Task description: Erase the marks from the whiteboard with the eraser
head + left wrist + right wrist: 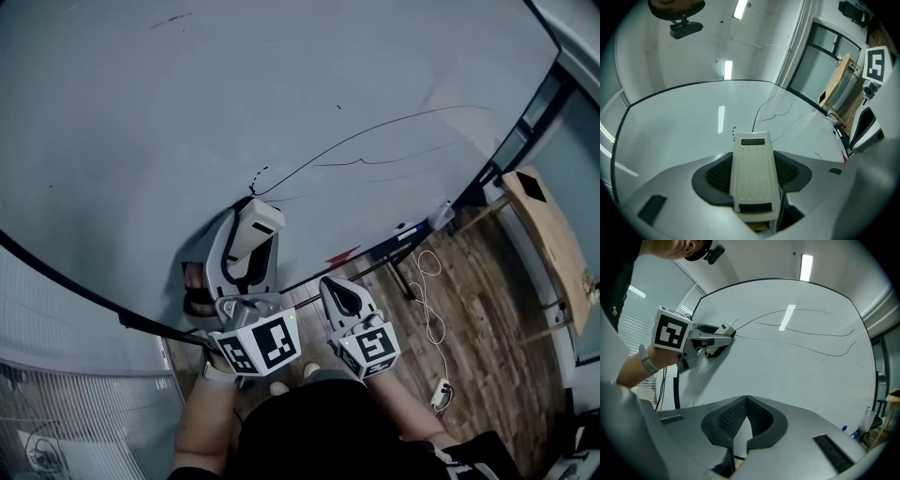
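Cream plastic oblong eraser [754,168], which we clamp lengthwise in the jaws of our left gripper [239,267], sits at the left end of thin black marker lines [375,131] running rightward across the whiteboard [234,94], while the jaws of our right gripper [746,420] press together, empty.

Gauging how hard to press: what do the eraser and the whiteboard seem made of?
The eraser looks like hard cream plastic, matt, with moulded dots and dark inset panels; its pad is hidden. The whiteboard looks like a smooth, glossy coated panel, since ceiling lights reflect in it; the core material cannot be told.
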The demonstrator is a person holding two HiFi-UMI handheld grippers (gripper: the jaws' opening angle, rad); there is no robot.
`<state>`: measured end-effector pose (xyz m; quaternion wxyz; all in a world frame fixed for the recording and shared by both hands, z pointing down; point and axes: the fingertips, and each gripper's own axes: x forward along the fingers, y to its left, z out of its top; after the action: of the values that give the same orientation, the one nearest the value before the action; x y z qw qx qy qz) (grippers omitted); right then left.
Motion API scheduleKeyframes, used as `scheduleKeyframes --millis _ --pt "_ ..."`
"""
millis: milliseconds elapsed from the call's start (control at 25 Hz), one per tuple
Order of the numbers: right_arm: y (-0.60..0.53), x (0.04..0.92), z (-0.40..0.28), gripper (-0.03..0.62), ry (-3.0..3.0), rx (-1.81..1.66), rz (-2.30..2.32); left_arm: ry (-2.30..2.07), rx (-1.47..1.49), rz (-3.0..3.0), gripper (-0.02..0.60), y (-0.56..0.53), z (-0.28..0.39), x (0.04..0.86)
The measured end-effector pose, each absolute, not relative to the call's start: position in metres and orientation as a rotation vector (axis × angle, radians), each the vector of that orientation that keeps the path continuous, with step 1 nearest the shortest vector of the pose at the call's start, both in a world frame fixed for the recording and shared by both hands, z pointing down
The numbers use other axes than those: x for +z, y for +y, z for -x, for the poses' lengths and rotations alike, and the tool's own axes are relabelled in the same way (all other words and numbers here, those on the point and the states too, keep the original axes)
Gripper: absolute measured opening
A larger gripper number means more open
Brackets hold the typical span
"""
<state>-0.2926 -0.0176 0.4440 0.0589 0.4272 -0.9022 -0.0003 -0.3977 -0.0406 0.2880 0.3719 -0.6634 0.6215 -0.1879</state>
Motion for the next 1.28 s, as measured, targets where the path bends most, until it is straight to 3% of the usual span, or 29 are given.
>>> scheduleKeyframes --millis 720,1280 --pt "-0.024 0.415 0.232 0.028 -2.734 -0.068 -1.392 1.569 -0.444 1.505 0.264 -0.067 0.356 0.212" --pt "-0.040 0.439 0.206 0.028 -2.764 0.033 -1.229 1.703 -0.325 1.525 0.264 -0.065 0.358 0.279"
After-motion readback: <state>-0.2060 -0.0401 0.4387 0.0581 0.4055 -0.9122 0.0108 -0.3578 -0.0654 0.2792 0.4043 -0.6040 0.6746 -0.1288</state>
